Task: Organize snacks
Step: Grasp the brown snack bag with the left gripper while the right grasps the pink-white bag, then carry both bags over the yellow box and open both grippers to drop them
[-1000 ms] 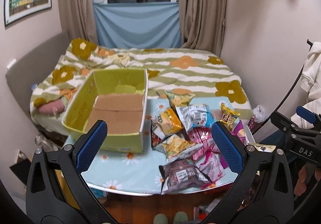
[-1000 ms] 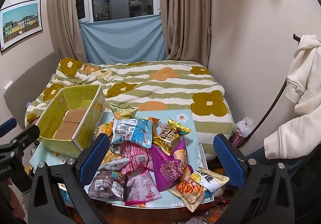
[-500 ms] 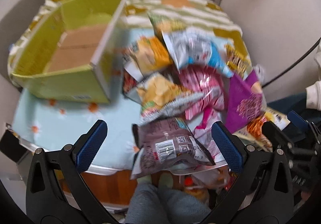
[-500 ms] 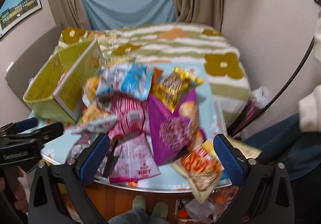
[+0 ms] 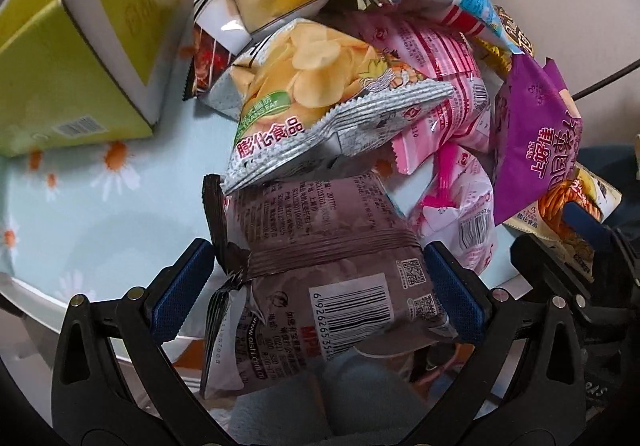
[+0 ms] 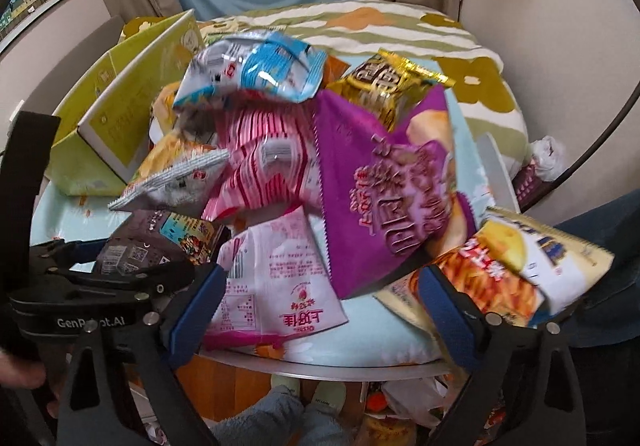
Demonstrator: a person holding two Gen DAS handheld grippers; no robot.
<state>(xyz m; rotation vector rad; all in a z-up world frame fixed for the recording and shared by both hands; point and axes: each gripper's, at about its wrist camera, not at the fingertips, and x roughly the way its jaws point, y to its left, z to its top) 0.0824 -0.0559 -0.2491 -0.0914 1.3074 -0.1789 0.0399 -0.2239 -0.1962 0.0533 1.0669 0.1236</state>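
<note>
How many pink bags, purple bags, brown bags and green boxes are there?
Pink bags: 2
Purple bags: 1
Brown bags: 1
Green boxes: 1
Total: 5

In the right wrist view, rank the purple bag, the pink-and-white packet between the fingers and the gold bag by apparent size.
1. purple bag
2. pink-and-white packet, though it lies nearer the camera
3. gold bag, partly covered, so unsure

snack bags (image 5: 360,94): heaped, table | green box (image 5: 72,58): beside, left
</note>
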